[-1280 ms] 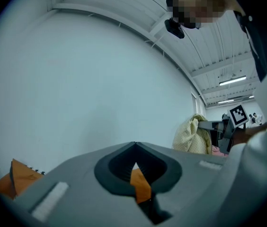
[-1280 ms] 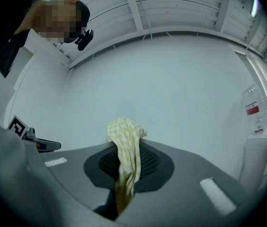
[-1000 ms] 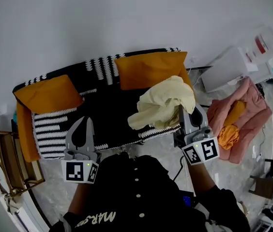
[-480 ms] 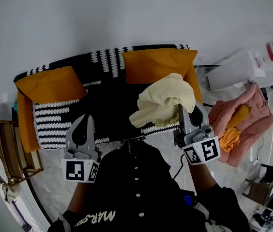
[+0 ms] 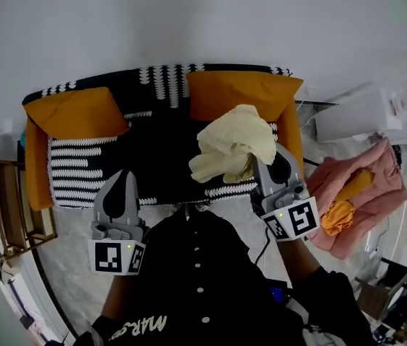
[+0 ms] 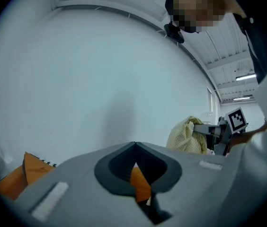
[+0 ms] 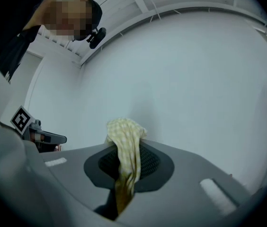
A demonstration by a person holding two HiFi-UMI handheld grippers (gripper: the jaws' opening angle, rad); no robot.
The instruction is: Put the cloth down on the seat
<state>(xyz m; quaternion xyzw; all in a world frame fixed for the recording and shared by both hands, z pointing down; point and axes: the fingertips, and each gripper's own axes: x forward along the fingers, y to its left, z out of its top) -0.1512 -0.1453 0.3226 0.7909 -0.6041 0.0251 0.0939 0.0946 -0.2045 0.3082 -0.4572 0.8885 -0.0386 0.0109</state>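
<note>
A pale yellow checked cloth hangs bunched in the air over the right half of the seat, a black sofa with white woven stripes. My right gripper is shut on the cloth; in the right gripper view the cloth is pinched between the jaws and droops over them. My left gripper is held at the sofa's front edge, shut with nothing in it, its tips touching. From the left gripper view the cloth shows to the right.
Two orange cushions lean on the sofa back, and orange fabric covers the arms. A pink heap of cloth lies on the marble floor at right, near a white box. A wooden rack stands at left.
My right gripper has carried the cloth slightly left and further over the seat. The left gripper has stayed shut in about the same place.
</note>
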